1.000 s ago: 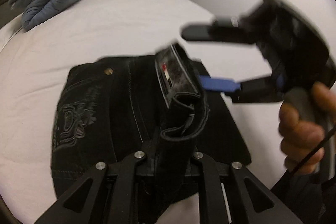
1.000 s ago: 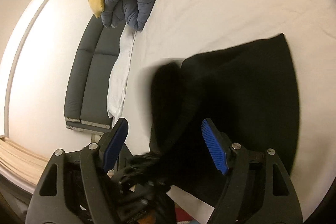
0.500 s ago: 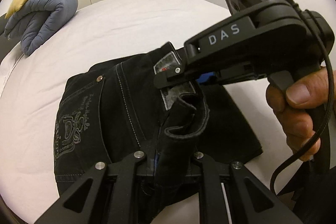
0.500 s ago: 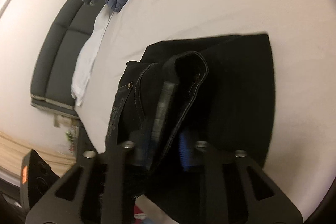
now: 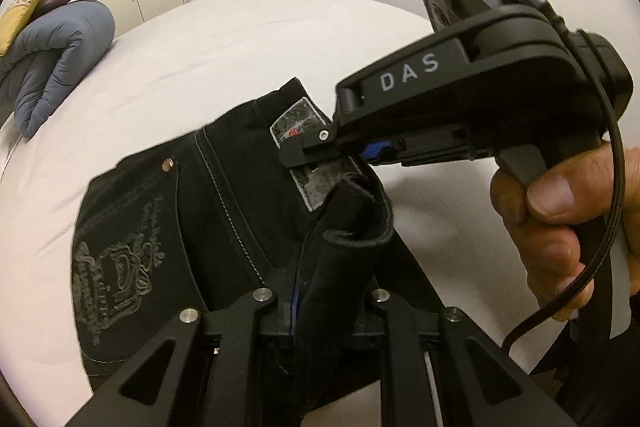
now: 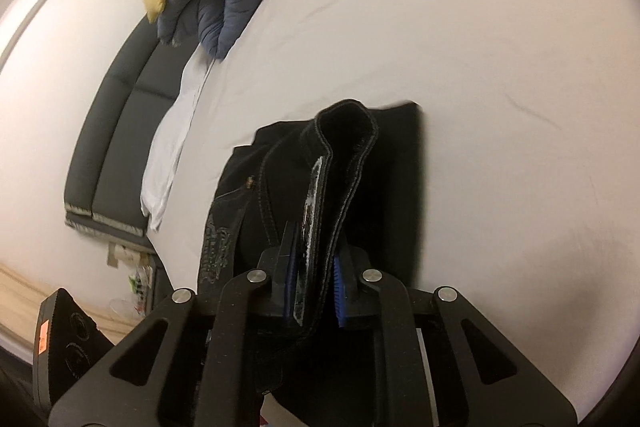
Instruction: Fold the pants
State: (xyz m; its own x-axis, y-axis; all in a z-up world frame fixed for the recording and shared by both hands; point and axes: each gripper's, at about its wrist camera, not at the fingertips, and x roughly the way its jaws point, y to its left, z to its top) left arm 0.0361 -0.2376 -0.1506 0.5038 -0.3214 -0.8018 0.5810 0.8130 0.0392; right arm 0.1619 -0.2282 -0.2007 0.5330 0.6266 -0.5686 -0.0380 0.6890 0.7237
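The black pants [image 5: 192, 211] lie already folded into a compact bundle on the white bed [image 5: 248, 39] — left gripper [image 5: 320, 311] and right gripper [image 6: 314, 287] each have jaws clamped on the raised waistband, the right's just closed — one last fold likely remains

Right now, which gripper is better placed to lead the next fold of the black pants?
Neither clearly. The left gripper and right gripper both pinch the waistband of the pants, side by side, so they should probably move together.
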